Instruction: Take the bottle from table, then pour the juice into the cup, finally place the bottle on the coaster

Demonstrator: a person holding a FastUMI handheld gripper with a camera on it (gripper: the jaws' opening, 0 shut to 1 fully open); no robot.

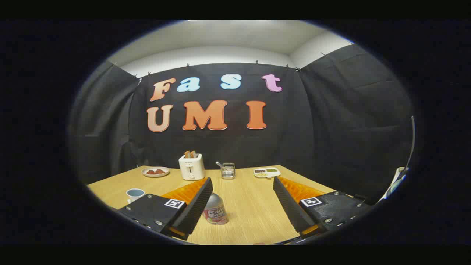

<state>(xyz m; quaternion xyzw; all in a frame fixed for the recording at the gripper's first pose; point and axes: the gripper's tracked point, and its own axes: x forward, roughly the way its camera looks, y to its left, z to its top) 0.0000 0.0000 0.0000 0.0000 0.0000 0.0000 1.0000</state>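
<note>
The jaws (243,187) stand wide apart, holding nothing. The bottle (215,209) stands upright on the worktop (250,206) between them, touching the left finger. The cup (134,194) sits at ten o'clock, the toaster (191,166) beyond at eleven.

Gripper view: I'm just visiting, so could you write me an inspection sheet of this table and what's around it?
Surface: wooden table, in good order.
Job's things: bottle upright between the fingers, close against the left one; cup beyond the left finger; coaster nothing seen.
Clutter: toaster with toast in it, plate with reddish food, metal holder, divided dish, all along the far edge.
Grippers: hand-held gripper open, fingers spread wide, right finger apart from the bottle.
Cables: nothing seen.
Surroundings: black cloth wall, white ceiling above.
</note>
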